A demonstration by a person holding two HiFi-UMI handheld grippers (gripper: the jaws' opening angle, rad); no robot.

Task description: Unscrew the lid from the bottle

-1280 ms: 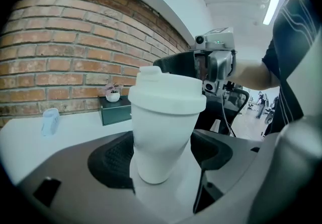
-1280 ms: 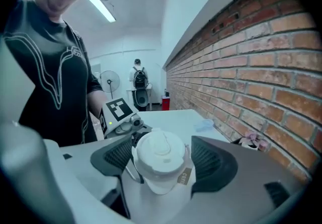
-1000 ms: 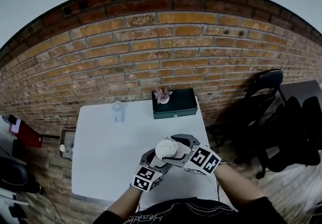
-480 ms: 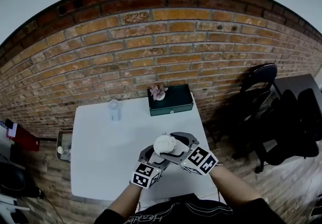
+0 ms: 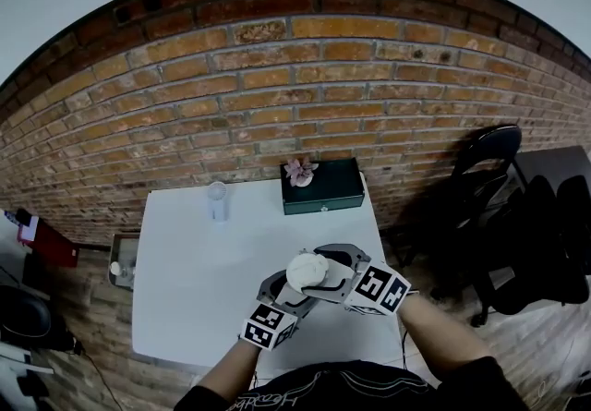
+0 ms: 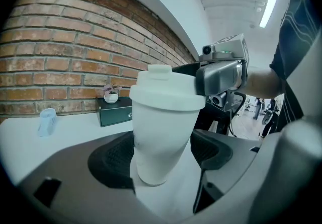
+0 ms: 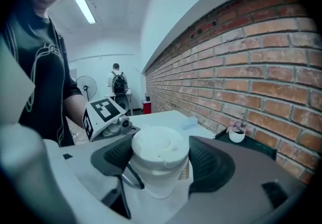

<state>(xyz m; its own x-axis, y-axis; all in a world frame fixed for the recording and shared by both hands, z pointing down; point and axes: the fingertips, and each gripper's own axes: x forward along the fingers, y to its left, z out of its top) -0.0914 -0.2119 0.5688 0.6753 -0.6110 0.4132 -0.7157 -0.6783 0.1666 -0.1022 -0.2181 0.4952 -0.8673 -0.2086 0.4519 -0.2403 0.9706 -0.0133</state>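
Note:
A white bottle (image 6: 157,140) with a wide white lid (image 7: 159,147) is upright over the front right part of the white table (image 5: 199,275). My left gripper (image 6: 163,153) is shut on the bottle's body low down, a dark pad on each side. My right gripper (image 7: 163,156) reaches in from the right and is shut on the lid, its pads against the rim. In the head view the lid (image 5: 307,269) shows from above between the left gripper (image 5: 292,289) and the right gripper (image 5: 319,271). Whether the bottle's base rests on the table I cannot tell.
A dark green box (image 5: 323,189) with a small pink flower pot (image 5: 300,175) stands at the table's far edge by the brick wall. A clear cup (image 5: 217,201) is at the far left. A black chair (image 5: 482,169) is on the right, a crate (image 5: 122,263) on the floor left.
The head view swayed a little. Both grippers stay on the bottle in nearly the same place, the right gripper's marker cube shifting slightly.

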